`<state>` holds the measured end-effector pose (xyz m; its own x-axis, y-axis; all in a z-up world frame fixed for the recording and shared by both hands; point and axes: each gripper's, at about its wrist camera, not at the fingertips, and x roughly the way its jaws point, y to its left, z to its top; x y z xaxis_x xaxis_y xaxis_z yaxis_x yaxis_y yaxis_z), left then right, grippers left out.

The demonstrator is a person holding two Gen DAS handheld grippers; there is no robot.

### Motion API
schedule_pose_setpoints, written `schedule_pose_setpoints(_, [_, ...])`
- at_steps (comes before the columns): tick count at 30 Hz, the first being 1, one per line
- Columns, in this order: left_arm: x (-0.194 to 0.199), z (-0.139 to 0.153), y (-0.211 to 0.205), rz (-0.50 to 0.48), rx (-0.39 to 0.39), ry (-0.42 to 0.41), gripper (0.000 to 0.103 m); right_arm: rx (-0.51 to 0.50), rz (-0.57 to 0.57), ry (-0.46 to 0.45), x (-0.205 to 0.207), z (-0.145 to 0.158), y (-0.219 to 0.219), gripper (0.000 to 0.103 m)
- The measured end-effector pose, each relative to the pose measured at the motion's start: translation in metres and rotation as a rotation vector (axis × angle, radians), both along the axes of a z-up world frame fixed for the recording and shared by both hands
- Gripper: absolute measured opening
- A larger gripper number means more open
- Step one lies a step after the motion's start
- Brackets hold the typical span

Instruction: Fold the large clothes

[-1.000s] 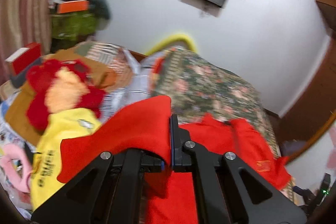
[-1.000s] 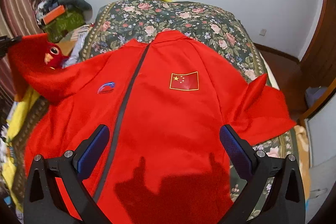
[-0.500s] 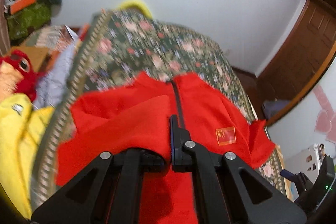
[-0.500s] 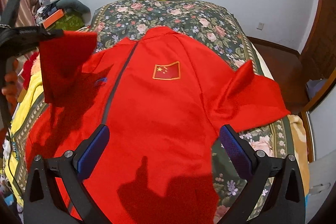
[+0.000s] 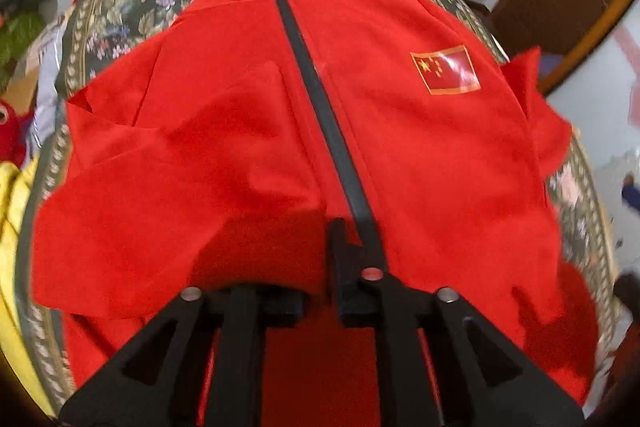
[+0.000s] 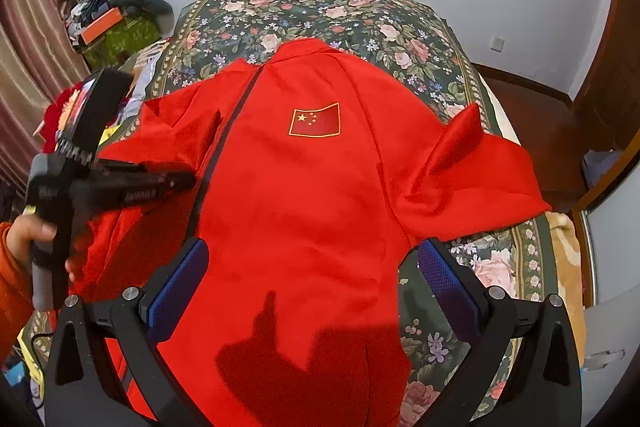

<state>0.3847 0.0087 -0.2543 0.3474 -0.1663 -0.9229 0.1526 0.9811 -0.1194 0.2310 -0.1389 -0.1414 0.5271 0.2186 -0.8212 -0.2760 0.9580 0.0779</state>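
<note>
A large red jacket (image 6: 320, 187) with a dark front zip and a flag patch (image 6: 315, 119) lies spread on the floral bed; it also shows in the left wrist view (image 5: 420, 167). My left gripper (image 5: 320, 259) is shut on the jacket's left sleeve (image 5: 180, 167) and holds it folded in over the chest, beside the zip (image 5: 320, 99). In the right wrist view the left gripper (image 6: 188, 181) reaches in from the left. My right gripper (image 6: 312, 291) is open and empty, low over the jacket's hem. The right sleeve (image 6: 472, 163) lies out to the side.
The floral bedspread (image 6: 320, 15) covers the bed. A cluttered pile with a red plush toy (image 5: 8, 131) and yellow cloth (image 5: 16, 219) lies left of the bed. A wooden door (image 6: 612, 87) and the bed's right edge are at the right.
My left gripper has carried the left sleeve from out at the left side in over the jacket's chest and lowered it to the zip. My right gripper has stayed open, nearly still.
</note>
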Motion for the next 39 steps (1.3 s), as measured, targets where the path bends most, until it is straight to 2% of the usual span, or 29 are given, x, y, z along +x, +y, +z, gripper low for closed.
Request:
schedule_pose_setpoints(1, [-0.003,0.001,0.001,-0.007,0.002,0.003,0.034,-0.003,0.003,-0.001,0.001,0.001,0.002,0.103])
schedule_pose_setpoints(2, [-0.009,0.005,0.004,-0.016,-0.003,-0.002,0.043,-0.007,0.007,-0.004,0.002,0.003,0.006,0.103])
schedule_pose_setpoints(6, [-0.038,0.031,0.030,-0.028,0.004,-0.086,0.045,-0.040,0.047,-0.019,0.007,0.009,0.026,0.103])
schedule_pose_setpoints(9, [-0.053,0.049,0.062,0.024,-0.001,-0.138,0.055,-0.069,0.091,-0.034,0.011,0.014,0.048,0.103])
schedule_pose_setpoints(15, [-0.088,0.065,0.137,0.159,0.025,-0.208,0.057,-0.126,0.236,-0.029,0.016,0.009,0.109,0.103])
schedule_pose_setpoints(20, [-0.110,0.054,0.186,0.241,0.089,-0.206,0.057,-0.179,0.341,-0.007,0.014,-0.013,0.166,0.103])
schedule_pose_setpoints(23, [-0.124,0.047,0.205,0.260,0.096,-0.195,0.057,-0.193,0.408,0.025,0.013,-0.030,0.198,0.103])
schedule_pose_setpoints(32, [-0.153,0.035,0.224,0.285,0.055,-0.203,0.057,-0.267,0.545,0.078,0.024,-0.071,0.270,0.103])
schedule_pose_setpoints(35, [-0.157,0.028,0.224,0.295,0.037,-0.192,0.057,-0.291,0.577,0.063,0.028,-0.080,0.289,0.103])
schedule_pose_setpoints(39, [-0.160,0.021,0.222,0.295,0.070,-0.193,0.057,-0.265,0.602,0.086,0.035,-0.089,0.308,0.100])
